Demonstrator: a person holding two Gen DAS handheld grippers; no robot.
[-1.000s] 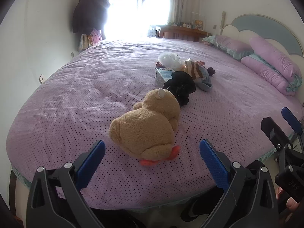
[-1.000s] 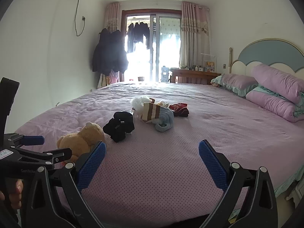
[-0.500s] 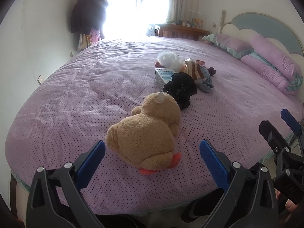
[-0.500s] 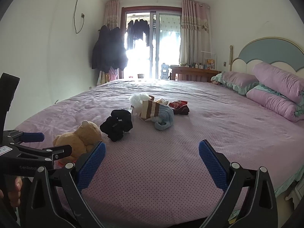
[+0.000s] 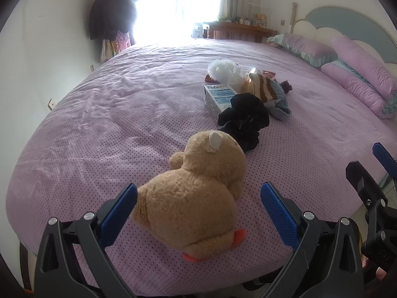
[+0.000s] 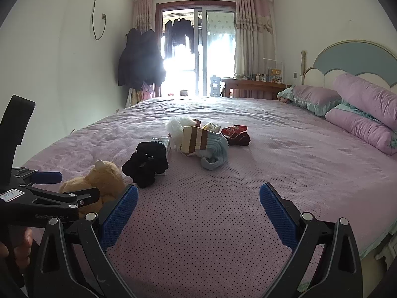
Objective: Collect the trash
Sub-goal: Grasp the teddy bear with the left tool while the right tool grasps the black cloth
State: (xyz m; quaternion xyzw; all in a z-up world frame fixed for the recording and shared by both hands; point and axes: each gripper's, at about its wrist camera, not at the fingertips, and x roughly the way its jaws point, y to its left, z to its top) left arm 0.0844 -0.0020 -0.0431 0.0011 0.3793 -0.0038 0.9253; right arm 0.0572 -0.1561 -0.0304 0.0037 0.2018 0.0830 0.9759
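As the left claw (image 5: 198, 201) closes in, wide open, around the teddy bear (image 5: 198, 196), the right claw (image 6: 197, 204) hangs open and empty; the trash is still untouched.

Right of centre in the left wrist view we see a small white-and-blue box (image 5: 219, 97) lying flat on the bed (partly under dark cloth); mid-frame in the right view, a crumpled red wrapper (image 6: 233, 131).
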